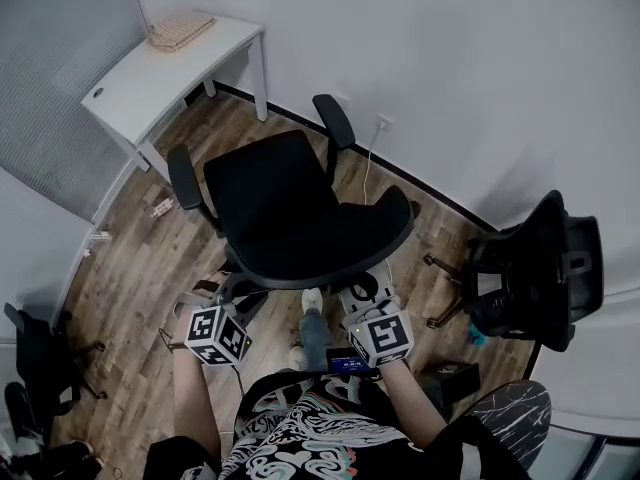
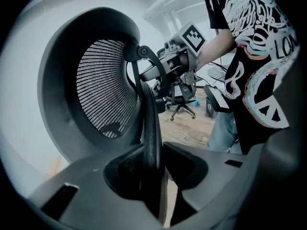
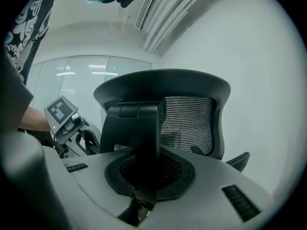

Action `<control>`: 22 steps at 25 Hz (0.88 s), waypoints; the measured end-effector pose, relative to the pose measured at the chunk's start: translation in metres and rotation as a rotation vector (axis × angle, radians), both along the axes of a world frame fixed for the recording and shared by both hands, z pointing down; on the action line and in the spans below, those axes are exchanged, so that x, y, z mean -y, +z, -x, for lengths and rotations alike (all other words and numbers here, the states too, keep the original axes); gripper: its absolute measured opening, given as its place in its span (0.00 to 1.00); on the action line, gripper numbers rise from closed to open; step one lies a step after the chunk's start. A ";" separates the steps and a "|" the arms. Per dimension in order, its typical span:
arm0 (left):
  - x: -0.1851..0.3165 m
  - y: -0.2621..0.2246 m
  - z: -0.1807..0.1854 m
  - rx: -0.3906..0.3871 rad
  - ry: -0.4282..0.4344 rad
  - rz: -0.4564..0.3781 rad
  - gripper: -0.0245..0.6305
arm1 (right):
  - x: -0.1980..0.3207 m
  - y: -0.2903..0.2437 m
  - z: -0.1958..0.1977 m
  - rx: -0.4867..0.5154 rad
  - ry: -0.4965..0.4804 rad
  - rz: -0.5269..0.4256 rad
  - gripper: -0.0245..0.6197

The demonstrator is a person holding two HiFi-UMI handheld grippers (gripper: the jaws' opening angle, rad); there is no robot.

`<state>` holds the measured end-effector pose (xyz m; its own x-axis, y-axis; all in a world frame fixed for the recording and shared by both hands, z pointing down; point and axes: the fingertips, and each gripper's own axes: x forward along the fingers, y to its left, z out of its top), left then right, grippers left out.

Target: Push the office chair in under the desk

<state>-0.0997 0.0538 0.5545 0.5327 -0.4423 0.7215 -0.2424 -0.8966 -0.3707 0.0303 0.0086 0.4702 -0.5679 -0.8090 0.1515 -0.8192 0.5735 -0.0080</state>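
The black office chair stands in the middle of the wood floor, its seat facing the white desk at the far left corner. Both grippers sit at the chair's back, just in front of the person. My left gripper is shut on the thin black edge of the backrest frame, next to the mesh. My right gripper is shut on the black support post behind the backrest. In the head view the left gripper and right gripper have their jaws partly hidden under the backrest.
A second black chair stands at the right by the wall. A woven tray lies on the desk. A white cable runs down from a wall socket. A black box sits on the floor at the right, more dark gear at the lower left.
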 end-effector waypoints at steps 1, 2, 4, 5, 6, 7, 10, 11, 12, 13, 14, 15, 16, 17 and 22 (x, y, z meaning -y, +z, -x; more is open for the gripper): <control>0.003 0.000 0.002 0.000 -0.001 0.000 0.27 | 0.003 0.000 0.002 0.000 -0.002 -0.001 0.07; 0.006 0.000 0.004 0.000 -0.001 0.000 0.27 | 0.006 0.001 0.004 0.001 -0.006 -0.003 0.07; 0.013 0.000 0.005 -0.001 -0.002 0.001 0.27 | 0.013 0.002 0.006 0.002 -0.012 -0.007 0.07; 0.016 0.000 0.006 0.000 -0.002 0.000 0.27 | 0.016 0.002 0.007 0.002 -0.013 -0.009 0.07; 0.019 0.000 0.007 0.000 -0.002 -0.001 0.27 | 0.019 0.002 0.007 0.003 -0.012 -0.009 0.07; 0.022 0.000 0.007 0.000 -0.002 -0.002 0.27 | 0.022 0.002 0.008 0.003 -0.012 -0.008 0.07; 0.031 0.001 0.010 -0.002 -0.003 0.000 0.27 | 0.032 0.002 0.011 0.003 -0.016 -0.006 0.07; 0.034 0.001 0.011 -0.004 -0.002 0.003 0.27 | 0.035 0.001 0.012 0.004 -0.017 -0.007 0.07; 0.037 0.001 0.011 -0.005 -0.002 0.005 0.27 | 0.037 0.001 0.012 0.006 -0.018 -0.009 0.07; 0.039 0.000 0.012 -0.007 0.000 0.006 0.27 | 0.039 0.001 0.013 0.008 -0.018 -0.010 0.07; 0.040 0.000 0.013 -0.007 0.001 0.006 0.27 | 0.041 0.001 0.014 0.009 -0.019 -0.010 0.07; 0.042 0.000 0.014 -0.007 0.003 0.006 0.27 | 0.042 0.001 0.015 0.010 -0.020 -0.010 0.07; 0.043 0.000 0.015 -0.008 0.005 0.007 0.27 | 0.044 0.001 0.016 0.011 -0.020 -0.009 0.07; 0.045 -0.001 0.016 -0.009 0.007 0.009 0.27 | 0.046 0.001 0.017 0.012 -0.020 -0.008 0.07; 0.052 -0.001 0.017 -0.012 0.011 0.009 0.27 | 0.051 0.002 0.018 0.018 -0.024 0.004 0.08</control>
<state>-0.1168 0.0022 0.5538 0.5461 -0.4299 0.7190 -0.2367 -0.9025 -0.3598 0.0118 -0.0425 0.4719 -0.5897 -0.7945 0.1446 -0.8049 0.5928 -0.0253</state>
